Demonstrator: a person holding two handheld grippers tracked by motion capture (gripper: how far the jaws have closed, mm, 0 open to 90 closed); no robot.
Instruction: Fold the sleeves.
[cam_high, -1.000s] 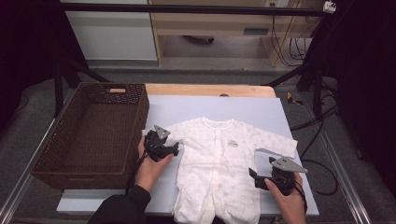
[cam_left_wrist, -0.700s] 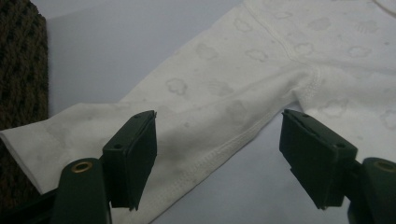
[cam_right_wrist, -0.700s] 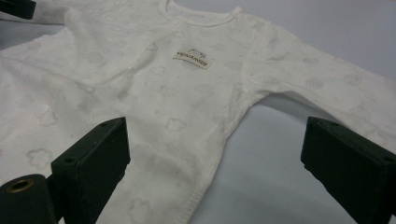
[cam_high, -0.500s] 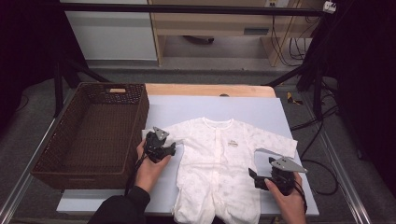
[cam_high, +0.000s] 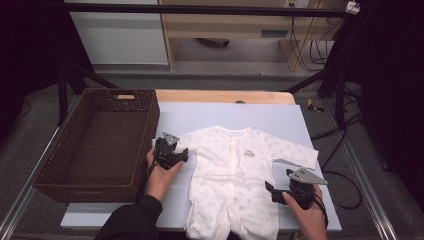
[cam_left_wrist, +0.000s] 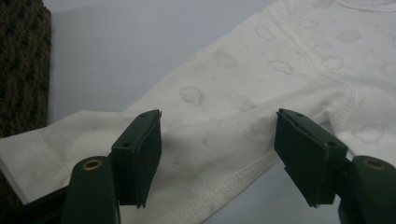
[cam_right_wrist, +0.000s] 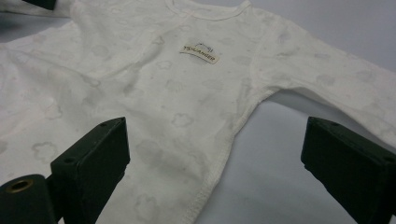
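High view: white long-sleeved baby romper with a faint cloud print (cam_high: 235, 180) lies flat, front up, on the pale blue table mat (cam_high: 215, 117), neck towards the far edge, legs at the near edge. Dark brown woven wicker basket (cam_high: 100, 145) stands just beside the mat on the left, nothing in it.

Left gripper (cam_high: 172, 152) sits at the romper's sleeve nearest the basket. Left gripper view: jaws spread wide, straddling the sleeve (cam_left_wrist: 210, 121), cloth between them, not pinched.

Right gripper (cam_high: 280, 192) rests by the romper's side seam, below the other sleeve. Right gripper view: jaws spread, one jaw over the body fabric, the other over bare mat, seam edge (cam_right_wrist: 224, 149) between them. Nothing gripped.

Judgement: the work in hand looks like the start of a fold or lift.

Risks:
- Left jaws closing flat on the mat may catch only the top layer, or none, so the sleeve slips free.
- Right jaws sit at the very edge; a thin bite on the seam may pull out under tension.
- Uneven pulls between the grippers would skew or bunch the soft cloth.
- The left sleeve cuff lies close to the basket wall and could snag on the weave.
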